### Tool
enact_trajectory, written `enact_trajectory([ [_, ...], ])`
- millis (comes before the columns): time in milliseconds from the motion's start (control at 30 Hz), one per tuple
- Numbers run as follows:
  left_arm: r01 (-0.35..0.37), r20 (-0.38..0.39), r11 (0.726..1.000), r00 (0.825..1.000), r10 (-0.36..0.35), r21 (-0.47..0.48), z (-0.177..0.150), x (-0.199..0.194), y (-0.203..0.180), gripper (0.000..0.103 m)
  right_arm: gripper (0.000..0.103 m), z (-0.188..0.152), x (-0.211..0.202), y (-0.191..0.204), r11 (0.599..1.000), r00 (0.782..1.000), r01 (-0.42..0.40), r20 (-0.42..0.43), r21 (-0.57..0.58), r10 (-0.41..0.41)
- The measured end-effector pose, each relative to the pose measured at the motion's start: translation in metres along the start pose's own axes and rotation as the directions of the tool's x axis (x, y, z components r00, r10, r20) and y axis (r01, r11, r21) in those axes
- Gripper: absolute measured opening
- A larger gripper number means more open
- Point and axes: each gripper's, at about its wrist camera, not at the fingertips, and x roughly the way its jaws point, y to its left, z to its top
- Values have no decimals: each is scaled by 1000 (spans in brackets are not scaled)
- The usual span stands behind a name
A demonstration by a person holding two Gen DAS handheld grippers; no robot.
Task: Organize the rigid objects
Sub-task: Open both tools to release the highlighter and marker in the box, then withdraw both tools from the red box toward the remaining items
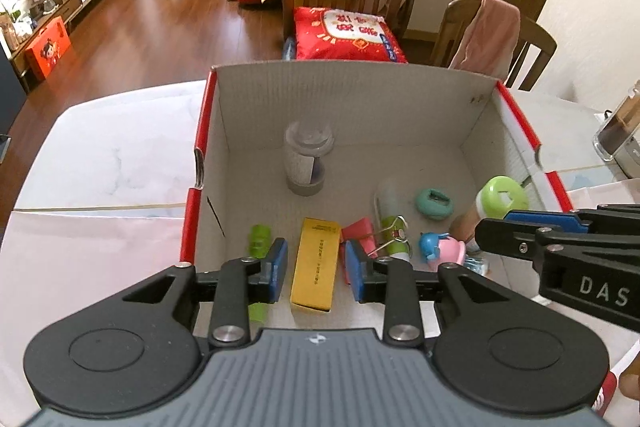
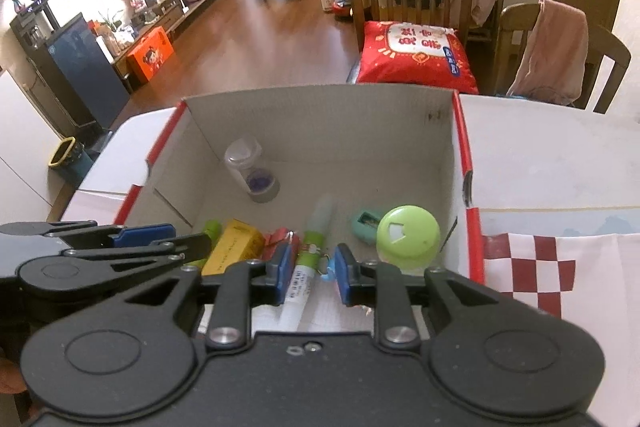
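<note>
Both the left gripper (image 1: 316, 269) and the right gripper (image 2: 310, 273) are held part-open and empty over the near edge of the cardboard box (image 1: 360, 99), with the yellow box (image 1: 316, 263) seen between the left gripper's pads and the green-capped tube (image 2: 310, 255) between the right's.

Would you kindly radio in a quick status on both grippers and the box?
Left gripper open over the yellow box. Right gripper open above the white tube. Cardboard box holds the items; nothing gripped, nothing blocking.
</note>
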Motion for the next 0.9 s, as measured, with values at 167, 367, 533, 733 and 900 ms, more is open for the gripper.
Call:
enact_trajectory([
  [167,-1,26,1000,1000,1,9,-2,-19,-2,31,27,-2,-20,4,1000,1000,-17,22,-12,17],
  [367,-1,63,1000,998,0,7,-9,-45,-1,31,36,-8,-44,11,999,998,-32,59,-34,34],
  [533,8,97,1000,995,-8,1,-16,-68,4,31,45,-18,-64,16,997,995,-46,89,-54,50],
  [733,29,122,1000,992,-30,10,-32,-91,7,31,52,-36,-82,21,995,992,-62,106,-82,70],
  [900,41,141,999,989,-44,21,-46,-108,8,31,58,-56,-97,26,991,988,-82,121,-105,94],
])
